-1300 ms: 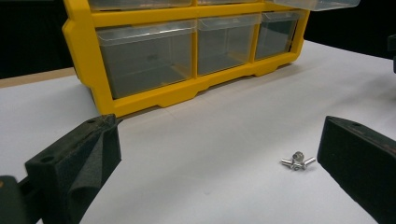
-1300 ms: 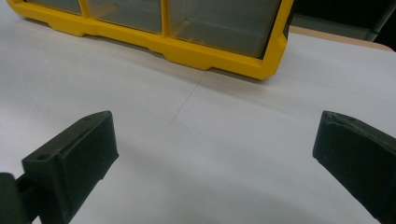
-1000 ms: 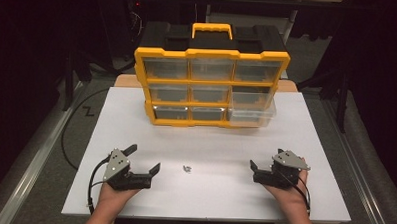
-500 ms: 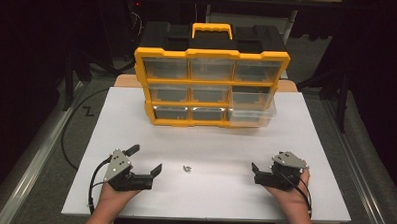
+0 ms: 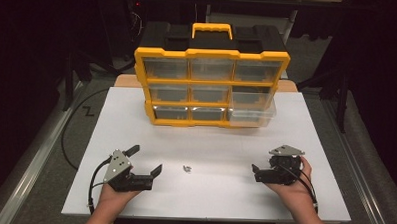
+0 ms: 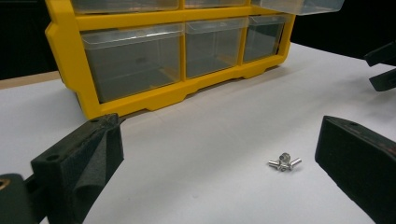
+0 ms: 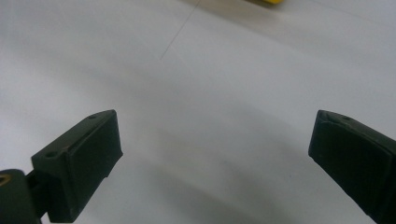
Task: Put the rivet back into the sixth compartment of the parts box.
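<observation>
High view showed the left gripper (image 5: pixel 146 160) held low over the near left of the white surface (image 5: pixel 215 142), its jaws spread wide and gripping nothing. A small cluster of silver screws (image 5: pixel 187 168) lay on the surface just to the right of it, apart from both jaws. The right gripper (image 5: pixel 256 173) hovered at the near right, well apart from the screws, pointing left toward them. Its jaws looked close together from above (the angle hid the gap), but the right gripper view showed them wide apart (image 7: pixel 212 158) with only bare white surface between.

In the left gripper view the screws (image 6: pixel 283 163) sat between the two black jaws, nearer the right-hand one, touching neither. A few short shanks lay bunched together, and their exact count could not be told.

At the far side of the surface stood a yellow organiser case (image 5: pixel 211 82) with a black top and a yellow carry handle, holding three rows of clear drawers. One clear drawer (image 5: pixel 251 108) at the right of the case, in its lower rows, stuck out toward the near side. The left gripper view showed the bottom row of drawers (image 6: pixel 135 60) shut, their contents not discernible.
</observation>
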Motion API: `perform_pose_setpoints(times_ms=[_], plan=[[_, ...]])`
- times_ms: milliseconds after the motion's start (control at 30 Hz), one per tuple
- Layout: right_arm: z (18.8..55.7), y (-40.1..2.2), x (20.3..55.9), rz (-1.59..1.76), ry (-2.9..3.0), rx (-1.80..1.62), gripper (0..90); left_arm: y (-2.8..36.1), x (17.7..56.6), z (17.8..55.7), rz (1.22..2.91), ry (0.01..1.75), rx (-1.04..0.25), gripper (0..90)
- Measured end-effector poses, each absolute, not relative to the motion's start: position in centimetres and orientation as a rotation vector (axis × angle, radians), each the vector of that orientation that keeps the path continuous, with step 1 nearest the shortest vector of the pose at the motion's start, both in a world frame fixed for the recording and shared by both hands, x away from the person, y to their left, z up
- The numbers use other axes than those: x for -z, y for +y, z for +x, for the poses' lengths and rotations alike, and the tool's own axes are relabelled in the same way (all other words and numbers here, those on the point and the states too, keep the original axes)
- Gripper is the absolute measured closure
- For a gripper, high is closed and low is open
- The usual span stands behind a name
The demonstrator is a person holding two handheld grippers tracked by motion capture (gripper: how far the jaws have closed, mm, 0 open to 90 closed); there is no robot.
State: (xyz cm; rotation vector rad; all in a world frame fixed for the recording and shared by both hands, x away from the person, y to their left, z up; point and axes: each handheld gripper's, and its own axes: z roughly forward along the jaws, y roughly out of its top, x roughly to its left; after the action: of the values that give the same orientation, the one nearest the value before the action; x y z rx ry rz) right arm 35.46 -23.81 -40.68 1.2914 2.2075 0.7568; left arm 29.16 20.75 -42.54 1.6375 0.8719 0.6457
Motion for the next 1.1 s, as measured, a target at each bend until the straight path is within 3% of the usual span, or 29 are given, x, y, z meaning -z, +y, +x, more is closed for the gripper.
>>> perform_pose_setpoints(times_ms=[1100], plan=[[36.6, -22.9, 39.2, 1.227, 2.551, -0.386, 6.2, 20.7, 42.6, 29.2, 1.643, 0.858, -0.634, 1.8]])
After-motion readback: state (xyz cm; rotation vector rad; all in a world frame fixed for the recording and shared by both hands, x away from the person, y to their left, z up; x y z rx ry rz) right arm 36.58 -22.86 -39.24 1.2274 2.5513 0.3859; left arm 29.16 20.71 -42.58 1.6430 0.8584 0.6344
